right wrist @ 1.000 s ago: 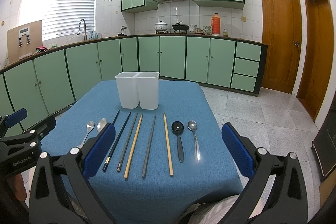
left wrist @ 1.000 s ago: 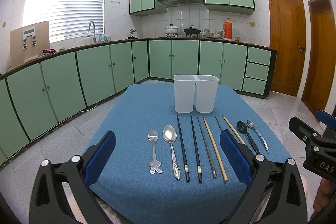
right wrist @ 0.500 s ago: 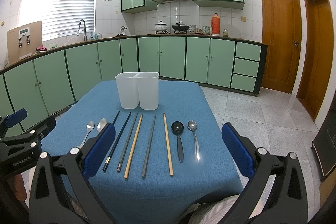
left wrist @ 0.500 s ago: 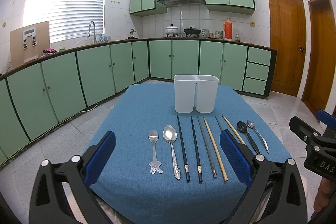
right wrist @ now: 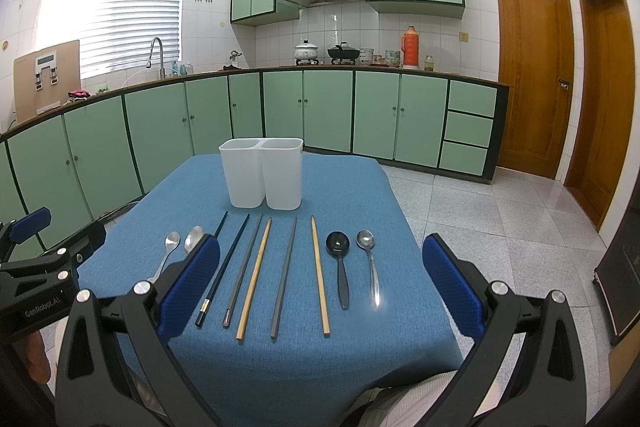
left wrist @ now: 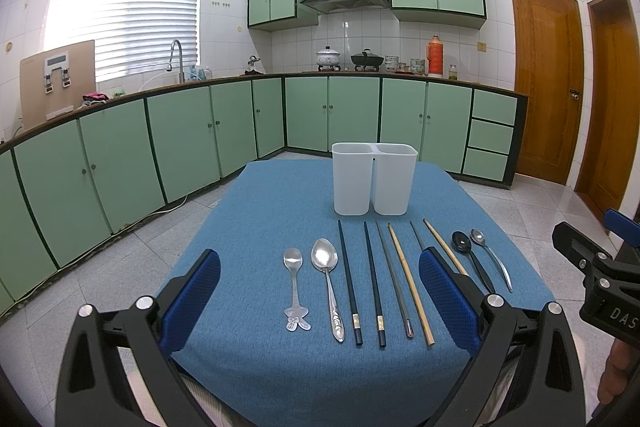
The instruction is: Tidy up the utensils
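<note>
A white two-compartment holder (left wrist: pixel 374 179) (right wrist: pixel 262 173) stands at the far middle of the blue-cloth table (left wrist: pixel 272 211) (right wrist: pixel 360 195). In front of it lies a row of utensils: two steel spoons (left wrist: pixel 294 283) (left wrist: pixel 327 287) at the left, several chopsticks (left wrist: pixel 370 277) (right wrist: pixel 256 275) in the middle, a black spoon (right wrist: pixel 339 267) and a steel spoon (right wrist: pixel 370 265) at the right. My left gripper (left wrist: pixel 320 303) is open and empty above the near table edge. My right gripper (right wrist: pixel 322 299) is open and empty there too.
Green kitchen cabinets (left wrist: pixel 332 115) run along the far wall and the left side. Two wooden doors (right wrist: pixel 532 75) stand at the right. Tiled floor surrounds the table.
</note>
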Action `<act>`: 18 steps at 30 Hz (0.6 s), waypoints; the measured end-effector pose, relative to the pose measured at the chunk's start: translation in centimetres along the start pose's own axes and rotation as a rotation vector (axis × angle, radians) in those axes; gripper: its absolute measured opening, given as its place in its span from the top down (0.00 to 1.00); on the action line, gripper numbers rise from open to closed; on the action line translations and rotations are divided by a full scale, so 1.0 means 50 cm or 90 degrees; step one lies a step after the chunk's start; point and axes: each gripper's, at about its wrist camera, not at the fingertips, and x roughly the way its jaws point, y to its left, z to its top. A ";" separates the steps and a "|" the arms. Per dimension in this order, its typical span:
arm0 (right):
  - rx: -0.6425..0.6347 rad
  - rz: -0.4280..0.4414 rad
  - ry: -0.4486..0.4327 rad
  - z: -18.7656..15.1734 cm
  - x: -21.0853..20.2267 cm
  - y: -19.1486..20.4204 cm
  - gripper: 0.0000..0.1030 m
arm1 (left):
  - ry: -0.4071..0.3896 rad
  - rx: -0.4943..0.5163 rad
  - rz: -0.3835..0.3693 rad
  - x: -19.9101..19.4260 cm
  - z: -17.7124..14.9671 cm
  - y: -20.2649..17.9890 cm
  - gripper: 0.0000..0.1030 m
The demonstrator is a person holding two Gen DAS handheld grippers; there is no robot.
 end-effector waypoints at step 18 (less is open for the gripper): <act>0.000 -0.002 0.000 0.002 0.005 -0.004 0.05 | 0.001 0.000 0.000 0.001 0.000 0.001 0.06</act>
